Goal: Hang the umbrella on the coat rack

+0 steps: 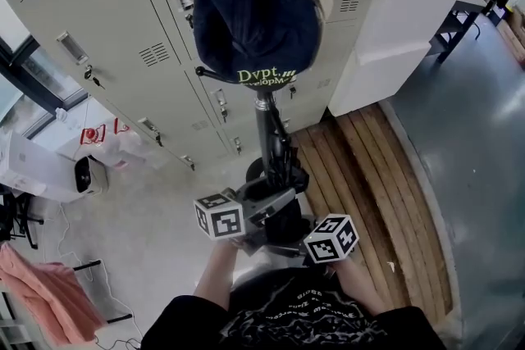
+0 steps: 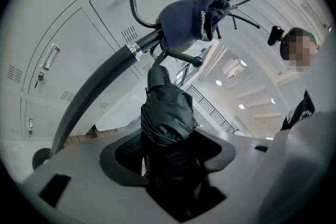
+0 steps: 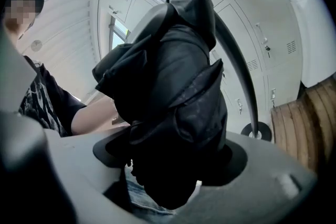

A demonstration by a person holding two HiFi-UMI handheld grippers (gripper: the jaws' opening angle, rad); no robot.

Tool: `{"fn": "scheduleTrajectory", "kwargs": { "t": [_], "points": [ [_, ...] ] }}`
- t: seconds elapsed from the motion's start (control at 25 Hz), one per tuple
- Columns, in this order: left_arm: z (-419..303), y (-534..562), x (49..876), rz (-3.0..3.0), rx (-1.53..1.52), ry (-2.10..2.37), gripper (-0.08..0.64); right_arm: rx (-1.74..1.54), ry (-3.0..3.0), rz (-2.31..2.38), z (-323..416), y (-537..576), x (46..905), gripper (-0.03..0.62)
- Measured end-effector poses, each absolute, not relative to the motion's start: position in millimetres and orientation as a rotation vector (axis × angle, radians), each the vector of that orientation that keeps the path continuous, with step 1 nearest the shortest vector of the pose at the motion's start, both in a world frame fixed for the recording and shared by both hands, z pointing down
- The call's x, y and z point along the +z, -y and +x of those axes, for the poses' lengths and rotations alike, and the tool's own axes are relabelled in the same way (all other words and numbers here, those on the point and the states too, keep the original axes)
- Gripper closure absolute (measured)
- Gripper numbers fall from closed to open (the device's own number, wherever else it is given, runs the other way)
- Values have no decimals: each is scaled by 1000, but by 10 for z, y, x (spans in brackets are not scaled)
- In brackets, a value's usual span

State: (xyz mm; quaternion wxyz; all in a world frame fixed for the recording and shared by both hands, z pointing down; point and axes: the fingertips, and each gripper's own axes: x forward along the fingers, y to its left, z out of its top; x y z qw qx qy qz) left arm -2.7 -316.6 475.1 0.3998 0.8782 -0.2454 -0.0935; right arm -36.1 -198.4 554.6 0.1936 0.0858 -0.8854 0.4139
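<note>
The folded black umbrella (image 1: 279,186) hangs low beside the coat rack's grey pole (image 1: 264,125), between my two grippers. My left gripper (image 1: 261,213) comes in from the left and is shut on the umbrella (image 2: 167,113), whose fabric fills its jaws. My right gripper (image 1: 291,246) has the umbrella (image 3: 173,97) between its jaws, but slivers of jeans show beside the fabric, so it stands open. A dark blue cap (image 1: 254,12) hangs on the rack above. One black rack hook (image 2: 181,55) sticks out just above the umbrella's tip.
Grey lockers (image 1: 123,29) stand behind the rack. Wooden planks (image 1: 369,176) lie to the right, with a white block (image 1: 402,20) beyond them. A white bag (image 1: 107,142), a white device (image 1: 49,172) and a pink cloth (image 1: 49,299) lie at the left. The rack's round base (image 3: 257,131) rests on the floor.
</note>
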Motion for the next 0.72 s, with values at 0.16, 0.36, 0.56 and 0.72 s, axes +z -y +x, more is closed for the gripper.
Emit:
{"fn": "scheduleTrajectory", "kwargs": {
  "t": [0.16,0.36,0.56,0.72],
  "points": [
    [-1,3122,4846,2266,-187,652,295,1154,2435,319,-279,1979,5732,208],
    [-1,3146,4924,2318,-117,720,296,1187,2380,411,-135,1997,5904,195],
    [-133,3223,5038,2379,-59,870,297,1339,2301,497,98,1926,6064,195],
    [-129,3263,5137,2422,-2,934,297,1384,2260,566,205,1909,6165,195]
  ]
}}
